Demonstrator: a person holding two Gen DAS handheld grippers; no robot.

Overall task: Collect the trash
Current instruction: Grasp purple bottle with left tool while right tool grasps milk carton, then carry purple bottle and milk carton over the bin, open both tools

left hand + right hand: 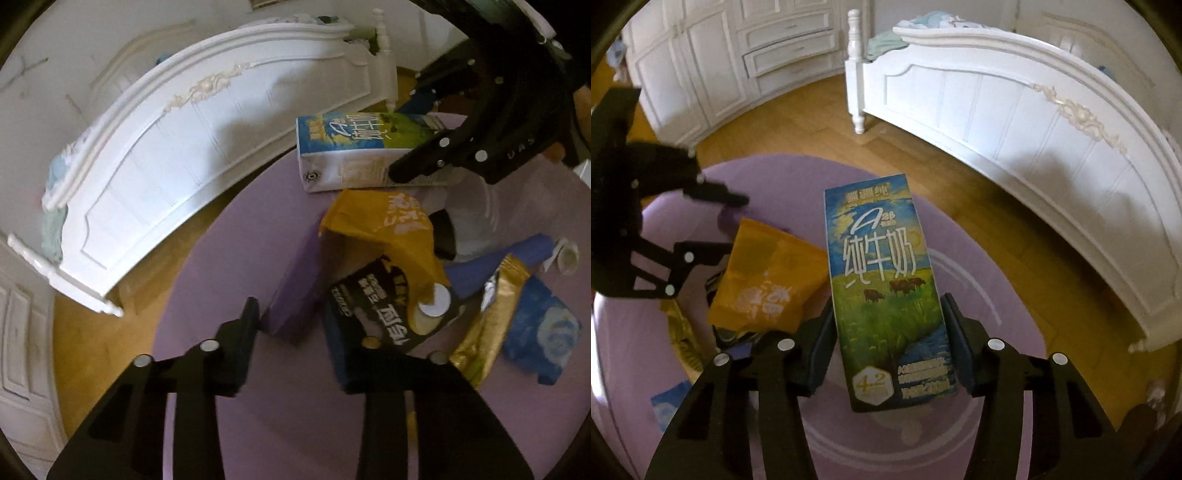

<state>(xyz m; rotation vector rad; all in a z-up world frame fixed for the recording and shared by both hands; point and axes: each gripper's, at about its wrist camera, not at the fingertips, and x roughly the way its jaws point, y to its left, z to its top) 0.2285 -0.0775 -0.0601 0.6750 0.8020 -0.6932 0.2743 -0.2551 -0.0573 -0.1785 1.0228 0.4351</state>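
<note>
**A:** What has my right gripper [888,354] got?

**B:** From its own camera, the milk carton [882,291] stands between the two pads, which press on its lower sides. So the jaws are partly closed, clamped on the carton. The carton sits over the purple round table [979,266], toward the edge nearest the white bed footboard [1015,110].

**A:** And my left gripper [295,343]?

**B:** I see it spread wide, nothing between the fingers. Its right finger rests against the black snack packet [391,314]; the left one hangs over bare purple surface near the table's edge.

**A:** What else lies there?

**B:** An orange bag [384,229] draped over the black packet, a gold wrapper [491,317] just beside it, and a blue tissue pack [543,328] touching the gold one. A dark blue piece [491,262] pokes out between them; I cannot tell what it is.

**A:** The floor?

**B:** Wooden floor [812,118], white cabinets [720,55] behind.
</note>
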